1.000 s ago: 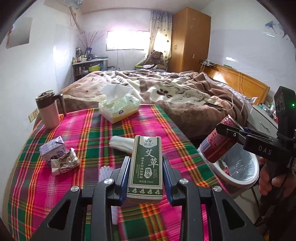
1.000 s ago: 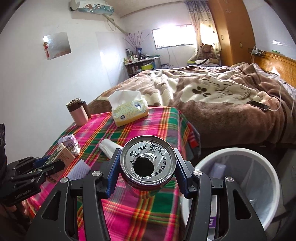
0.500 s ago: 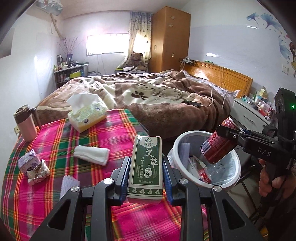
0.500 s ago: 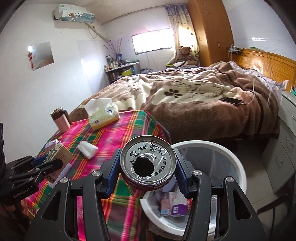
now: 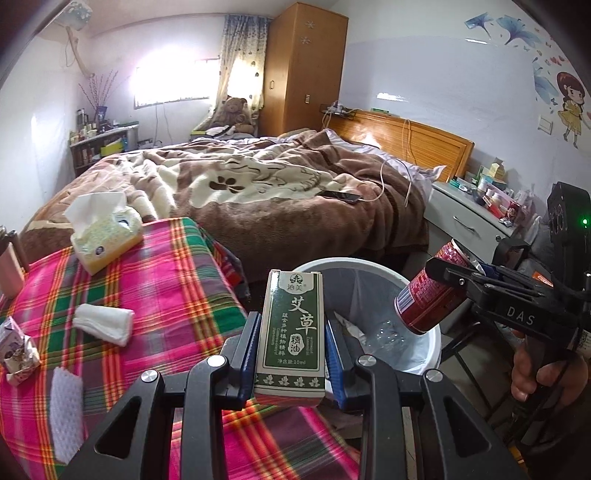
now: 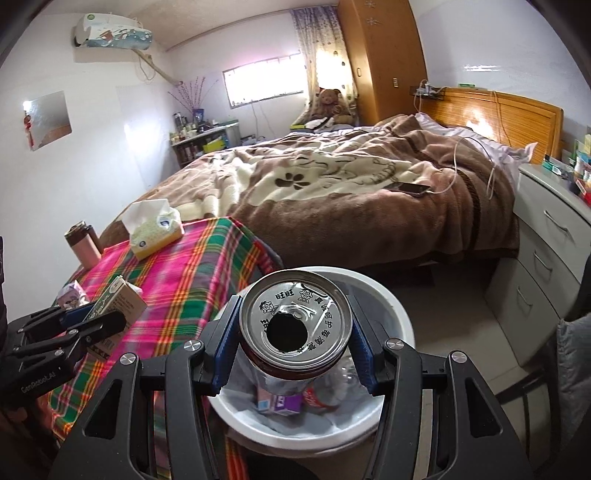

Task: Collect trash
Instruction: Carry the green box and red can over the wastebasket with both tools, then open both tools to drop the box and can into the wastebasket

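Left wrist view: your left gripper [image 5: 291,354] is clamped on a flat green cardboard box [image 5: 291,328] with white print, held upright at the table's edge, just short of the round white bin [image 5: 436,343]. Your right gripper [image 6: 295,354] grips a red aluminium can [image 6: 295,321], its shiny lid punctured open, directly above the bin's plastic liner. On the plaid tablecloth [image 5: 177,295] lie a folded white tissue [image 5: 105,323] and a soft tissue pack [image 5: 105,236].

Home bedroom: unmade bed [image 5: 266,192] w/ brown blanket, wooden headboard [image 5: 417,138], wardrobe [image 5: 304,70], teddy bear [image 5: 232,110] by curtained window [image 5: 170,85], nightstand drawers [image 6: 546,251], wall AC unit [image 6: 110,33].
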Tool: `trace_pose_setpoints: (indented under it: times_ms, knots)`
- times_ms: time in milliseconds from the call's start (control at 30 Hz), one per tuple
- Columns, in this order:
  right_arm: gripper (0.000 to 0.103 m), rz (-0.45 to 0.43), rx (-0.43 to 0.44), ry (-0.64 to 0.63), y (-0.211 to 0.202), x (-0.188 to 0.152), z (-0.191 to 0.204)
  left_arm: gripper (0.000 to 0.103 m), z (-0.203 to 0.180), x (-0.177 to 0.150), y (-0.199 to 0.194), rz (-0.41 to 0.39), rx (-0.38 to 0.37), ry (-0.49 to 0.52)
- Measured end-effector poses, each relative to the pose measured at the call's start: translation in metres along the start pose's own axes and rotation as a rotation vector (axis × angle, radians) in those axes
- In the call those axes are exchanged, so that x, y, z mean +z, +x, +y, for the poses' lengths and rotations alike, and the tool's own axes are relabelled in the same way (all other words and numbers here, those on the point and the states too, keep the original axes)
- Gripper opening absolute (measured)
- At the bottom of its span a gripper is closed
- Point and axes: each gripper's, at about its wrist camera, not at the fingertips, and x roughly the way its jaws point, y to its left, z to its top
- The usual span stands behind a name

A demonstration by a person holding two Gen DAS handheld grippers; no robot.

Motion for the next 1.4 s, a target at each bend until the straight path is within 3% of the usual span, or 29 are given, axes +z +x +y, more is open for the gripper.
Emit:
trace_pose_setpoints:
  times_ms: [400,967,1100,1333,1400]
  knots:
    - [0.055,0.022,-0.051,0.012,0.006,-0.002,-0.025,0.033,-0.033,0.007,0.027,0.028,-0.032,0.033]
    - [0.055,0.079,-0.070,0.002,0.021,-0.004,-0.034,0.033,-0.043,0.011,0.059,0.068,-0.036,0.039]
    - [0.055,0.090,-0.073,0.004,0.025,-0.006,-0.036,0.053,-0.044,0.011,0.062,0.071,-0.043,0.036]
    - [0.055,0.086,-0.080,0.008,0.025,-0.005,-0.036,0.054,-0.040,0.011,0.058,0.060,-0.037,0.032]
    - [0.061,0.077,-0.068,0.018,0.023,-0.004,-0.036,0.054,-0.037,0.011,0.055,0.056,-0.040,0.028]
